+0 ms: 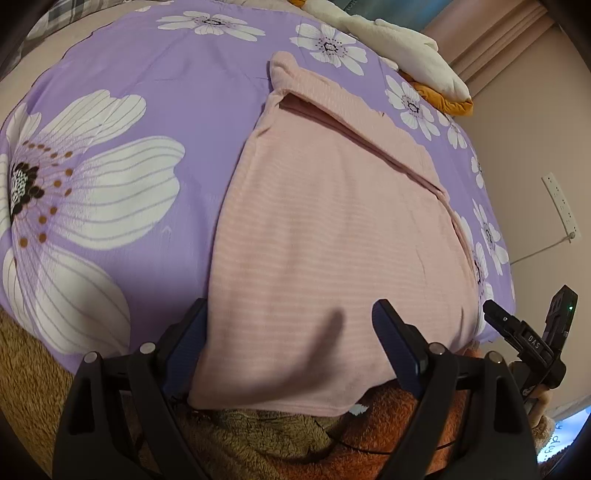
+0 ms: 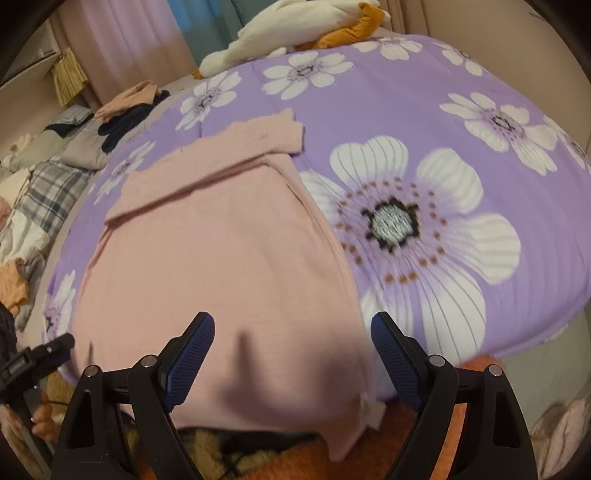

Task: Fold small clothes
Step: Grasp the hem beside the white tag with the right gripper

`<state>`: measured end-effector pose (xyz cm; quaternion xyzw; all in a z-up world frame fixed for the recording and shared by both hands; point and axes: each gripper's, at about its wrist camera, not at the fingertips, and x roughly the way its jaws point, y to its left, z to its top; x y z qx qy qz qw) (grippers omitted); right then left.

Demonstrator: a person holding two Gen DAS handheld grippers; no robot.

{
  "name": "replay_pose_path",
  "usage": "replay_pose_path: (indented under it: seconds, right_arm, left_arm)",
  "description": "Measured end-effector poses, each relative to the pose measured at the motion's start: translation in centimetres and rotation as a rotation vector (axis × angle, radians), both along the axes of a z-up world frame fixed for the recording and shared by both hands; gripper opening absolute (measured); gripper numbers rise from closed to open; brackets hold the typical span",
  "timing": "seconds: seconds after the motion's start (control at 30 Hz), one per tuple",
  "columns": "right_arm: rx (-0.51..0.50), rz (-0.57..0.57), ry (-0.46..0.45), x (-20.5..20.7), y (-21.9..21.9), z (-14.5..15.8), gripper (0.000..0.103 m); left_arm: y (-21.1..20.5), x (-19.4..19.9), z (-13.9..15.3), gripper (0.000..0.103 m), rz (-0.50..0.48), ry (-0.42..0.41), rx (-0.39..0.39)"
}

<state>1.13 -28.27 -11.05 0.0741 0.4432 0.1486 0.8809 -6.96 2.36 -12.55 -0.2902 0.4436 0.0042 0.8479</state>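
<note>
- A pink garment [image 1: 325, 236] of soft ribbed knit lay flat on the bed, faint horizontal ribs running across it.
- It was roughly oblong, its long axis running from the near edge of the bed away toward the far side; the near hem hung slightly over the bed's edge.
- At its far end a sleeve [image 2: 258, 136] was folded across the body, leaving straight layered edges and a small rounded cuff corner.
- The bed cover [image 1: 177, 96] beneath was smooth lilac cloth printed with large white flowers with dark, dotted centres.
- A cream and mustard heap of fabric [image 2: 295, 29] sat at the far side of the bed; a loose pile of dark and peach clothes [image 2: 129, 107] lay off to one side.
- Fuzzy brown and orange plush cloth [image 1: 258, 435] showed below the hem.
- The left hand-held gripper [image 1: 288, 332] hovered over the near hem, its blue textured pads [image 1: 397, 347] spread wide and clamping nothing.
- The right hand-held gripper [image 2: 291, 347] likewise stood with jaws well apart above the hem, holding nothing.
</note>
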Motion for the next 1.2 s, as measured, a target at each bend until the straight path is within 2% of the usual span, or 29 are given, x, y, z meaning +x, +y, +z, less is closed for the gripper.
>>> replay_pose_path:
  seconds: [0.23, 0.4, 0.53, 0.6, 0.67, 0.7, 0.77, 0.8, 0.87, 0.9, 0.93, 1.03, 1.1, 1.2]
  right_arm:
    - [0.002, 0.002, 0.036, -1.6, -0.6, -1.3, 0.086]
    - [-0.021, 0.018, 0.069, -2.0, -0.7, -2.2, 0.085]
    - [-0.019, 0.029, 0.099, -2.0, -0.7, -2.9, 0.079]
    - [-0.032, 0.033, 0.106, -1.9, -0.6, -3.2, 0.072]
    - [-0.039, 0.039, 0.11, -1.8, -0.5, -3.5, 0.067]
    - [-0.042, 0.042, 0.112, -1.7, -0.4, -3.6, 0.066]
    - [-0.05, 0.042, 0.115, -1.7, -0.5, -3.7, 0.059]
    - [-0.054, 0.045, 0.112, -1.8, -0.5, -3.6, 0.056]
    - [-0.068, 0.05, 0.107, -1.9, -0.7, -3.4, 0.041]
    - [-0.071, 0.052, 0.107, -2.1, -0.8, -3.2, 0.037]
    - [-0.073, 0.054, 0.107, -2.2, -0.8, -3.1, 0.028]
    - [-0.08, 0.071, 0.097, -2.7, -0.7, -2.5, 0.009]
    - [-0.07, 0.079, 0.084, -3.1, -0.7, -1.7, 0.008]
    - [0.002, 0.092, 0.06, -3.4, -0.8, -0.2, 0.007]
  left_arm:
    - [-0.8, -1.1, -0.4, 0.084, -0.025, 0.002, 0.029]
    - [-0.4, -1.9, -0.7, 0.079, -0.001, 0.001, -0.009]
    - [-0.7, -2.3, -0.8, 0.079, -0.009, 0.011, -0.009]
    - [-1.0, -2.3, -0.9, 0.076, -0.015, 0.012, 0.002]
    - [-1.3, -2.2, -1.0, 0.061, -0.016, 0.02, 0.03]
    - [-1.3, -2.3, -1.1, 0.057, -0.013, 0.025, 0.049]
    - [-1.2, -2.3, -1.3, 0.036, -0.001, 0.033, 0.075]
    - [-1.1, -2.4, -1.3, 0.031, 0.006, 0.038, 0.095]
    - [-0.9, -2.6, -1.4, 0.018, 0.012, 0.041, 0.11]
    - [-0.7, -2.6, -1.4, 0.015, 0.017, 0.044, 0.111]
    - [-0.6, -2.7, -1.4, 0.01, 0.021, 0.046, 0.112]
    - [-0.4, -3.1, -1.0, 0.006, 0.023, 0.041, 0.098]
    - [-0.5, -3.4, -0.2, 0.004, 0.007, 0.018, 0.085]
    - [-0.6, -3.6, 0.9, 0.004, -0.021, -0.016, 0.072]
